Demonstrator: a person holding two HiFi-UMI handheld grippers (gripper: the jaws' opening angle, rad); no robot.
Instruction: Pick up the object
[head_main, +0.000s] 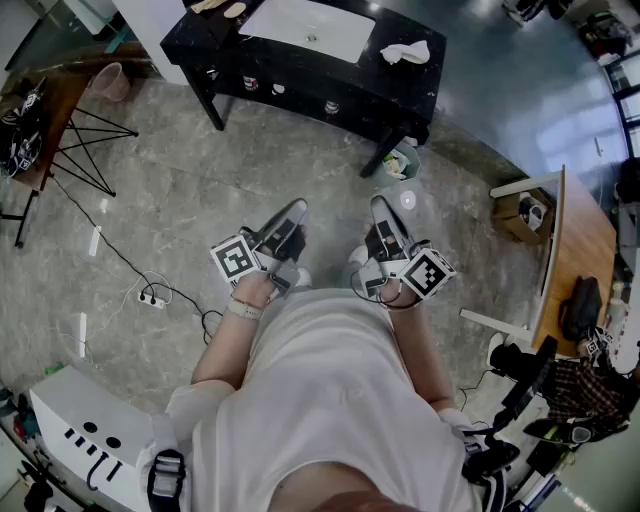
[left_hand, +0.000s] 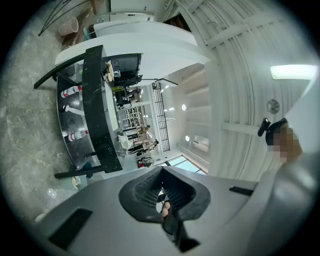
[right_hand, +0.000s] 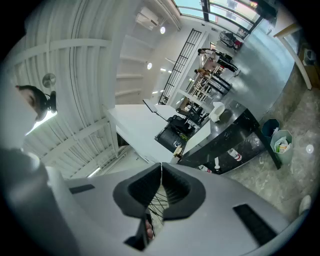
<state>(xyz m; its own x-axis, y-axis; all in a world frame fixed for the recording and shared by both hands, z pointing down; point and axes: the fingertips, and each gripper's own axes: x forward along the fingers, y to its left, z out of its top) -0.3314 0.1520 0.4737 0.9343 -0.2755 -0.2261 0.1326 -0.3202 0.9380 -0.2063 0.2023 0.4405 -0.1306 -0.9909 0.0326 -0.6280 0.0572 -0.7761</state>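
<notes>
- Grey stone floor (head_main: 200, 180) takes most of the head view. The person stands on it in the open, so nothing is within reach yet.
- Black table (head_main: 400, 85) stands at the far side, well apart from the person. I judge that it is the place to go to, because the loose things lie on top of it.
- White basin (head_main: 310, 28) sits in the table top, to the left of the cloth.
- Left gripper (head_main: 296, 208) is held low, near the body, and points toward the far table. Its tongs are together with nothing between them, as its own view (left_hand: 161, 172) shows.
- Right gripper (head_main: 380, 204) is just beside it on the right, in the same pose. Its tongs are also pressed together and empty (right_hand: 161, 167). This seems a rest pose before the approach.
- White cloth (head_main: 405, 52) lies crumpled at the far right end of the table. The task does not name its object. I guess it is this cloth, not yet touched.
</notes>
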